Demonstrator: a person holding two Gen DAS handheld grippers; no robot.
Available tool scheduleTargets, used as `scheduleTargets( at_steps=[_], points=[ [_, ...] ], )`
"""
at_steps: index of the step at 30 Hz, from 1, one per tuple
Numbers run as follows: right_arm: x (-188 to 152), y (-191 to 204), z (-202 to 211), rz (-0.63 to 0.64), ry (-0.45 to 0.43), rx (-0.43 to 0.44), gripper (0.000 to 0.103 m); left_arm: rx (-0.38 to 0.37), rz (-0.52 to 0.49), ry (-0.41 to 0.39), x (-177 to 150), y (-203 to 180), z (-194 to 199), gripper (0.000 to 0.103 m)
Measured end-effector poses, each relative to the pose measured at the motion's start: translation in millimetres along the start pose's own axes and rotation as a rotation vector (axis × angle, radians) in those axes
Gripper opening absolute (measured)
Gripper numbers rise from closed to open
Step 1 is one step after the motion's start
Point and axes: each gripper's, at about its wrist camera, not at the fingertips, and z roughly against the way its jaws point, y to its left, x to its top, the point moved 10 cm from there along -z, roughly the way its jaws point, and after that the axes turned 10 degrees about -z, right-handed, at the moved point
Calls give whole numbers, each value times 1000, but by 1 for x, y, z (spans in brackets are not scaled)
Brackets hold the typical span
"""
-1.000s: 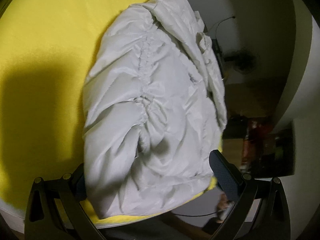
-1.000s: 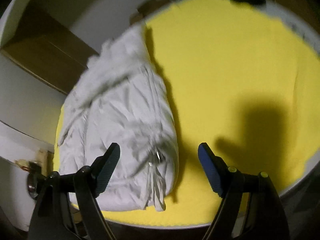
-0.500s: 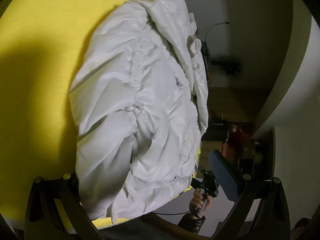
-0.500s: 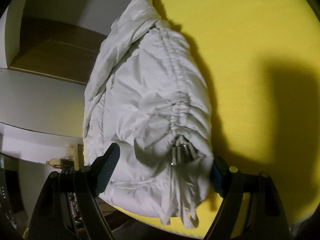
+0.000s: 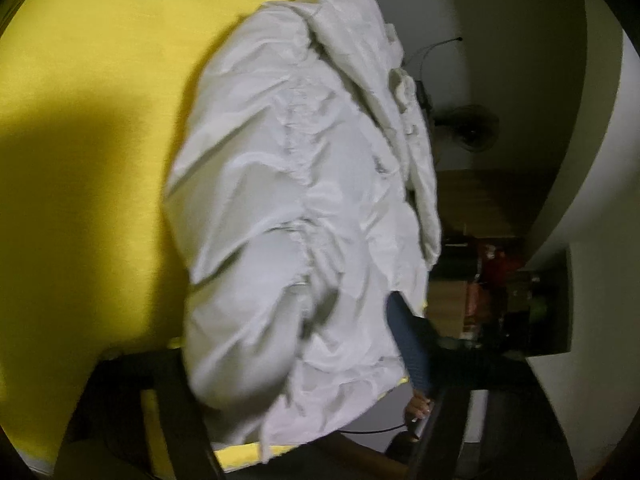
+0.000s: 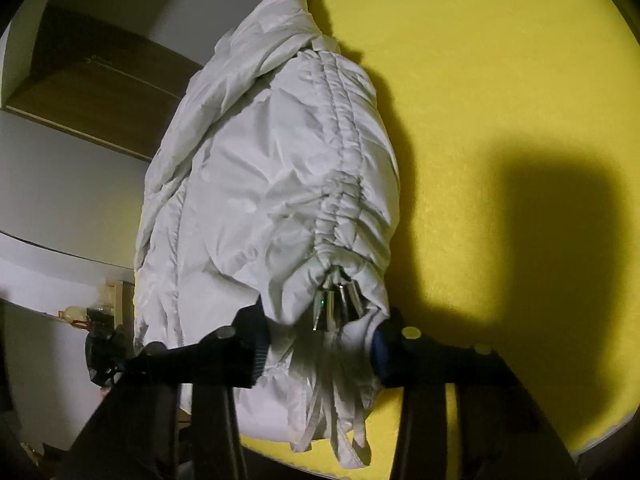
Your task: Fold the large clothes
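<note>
Puffy white quilted jacket [image 6: 272, 184] lies bundled at the edge of the round yellow table [image 6: 500, 80], long axis running away from both grippers. Right gripper [image 6: 320, 344] and left gripper [image 5: 288, 344] have just been closing, each pinching its near end.

Jacket [image 6: 256, 184] is crinkled white slightly shiny cloth with glossy metal cord tips [image 6: 336, 304], lying on the surface [image 6: 480, 80], matt yellow fabric.

Dim room around me, hard shadows on the yellow table cover [image 6: 500, 80]. Pale walls [image 5: 500, 20], a small fan [image 5: 474, 132], brown wooden shelving [image 6: 92, 92]. Cluttered dark shelf [image 5: 516, 300] low at right.
</note>
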Motion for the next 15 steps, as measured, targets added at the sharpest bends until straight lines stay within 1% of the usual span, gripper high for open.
scheduleTargets(
  at_steps=[1,2,3,4,7,9,12,14,15],
  points=[
    [0,1,0,7,-2,-11,39,20,-6,3,0,3,0,50],
    [0,1,0,17,-5,-22,39,40,-12,4,-1,6,1,45],
    [0,2,-1,28,-8,-35,38,62,-19,3,0,9,2,34],
    [0,2,-1,38,-13,-48,37,77,-30,5,-1,12,2,31],
    [-1,3,-3,62,-24,-80,33,105,-64,-9,-1,14,4,25],
    [0,1,-3,50,-27,-79,30,133,-101,-12,-2,14,5,21],
    [-1,0,-4,35,-37,-74,25,176,-186,-24,-3,7,7,16],
    [-3,2,-5,46,-48,-75,18,200,-218,-28,-2,4,8,13],
    [-4,3,-5,56,-56,-77,17,208,-227,-29,-2,3,9,12]
  ],
)
